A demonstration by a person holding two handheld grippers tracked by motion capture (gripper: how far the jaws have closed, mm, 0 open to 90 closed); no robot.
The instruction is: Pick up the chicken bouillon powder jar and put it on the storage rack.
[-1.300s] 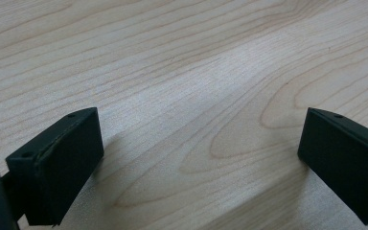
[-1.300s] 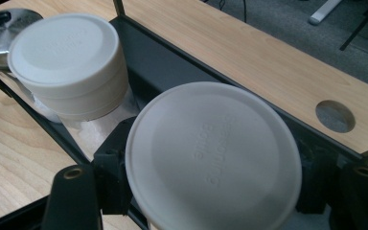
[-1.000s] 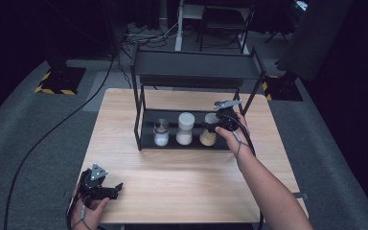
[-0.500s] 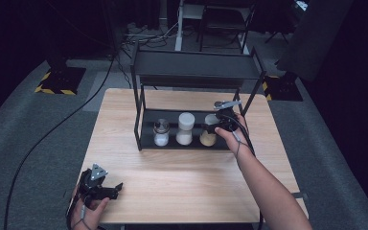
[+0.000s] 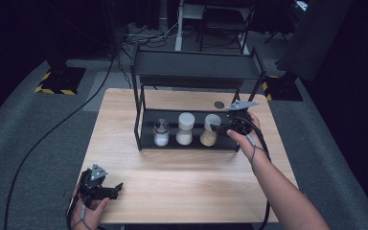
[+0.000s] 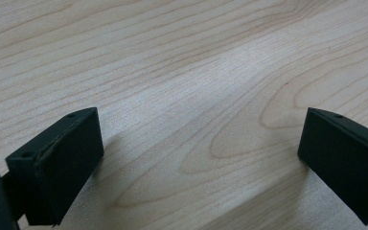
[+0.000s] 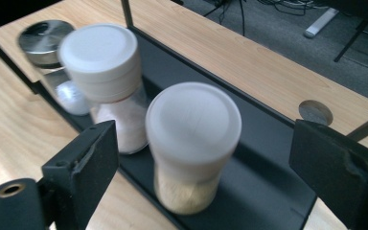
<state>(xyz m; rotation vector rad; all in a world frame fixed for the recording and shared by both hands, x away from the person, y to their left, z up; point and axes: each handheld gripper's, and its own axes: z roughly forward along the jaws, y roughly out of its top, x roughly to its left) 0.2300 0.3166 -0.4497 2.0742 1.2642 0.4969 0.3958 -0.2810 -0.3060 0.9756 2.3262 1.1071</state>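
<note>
Right gripper view: the right tool (image 7: 196,177) has just been opening and stands released, the tan-filled jar (image 7: 191,143) untouched between its jaws on the rack's lower shelf (image 7: 263,158), beside the white-filled jar (image 7: 108,86). Careless withdrawal could topple it. The left tool (image 6: 196,163) gapes over bare tabletop (image 6: 172,57).
</note>
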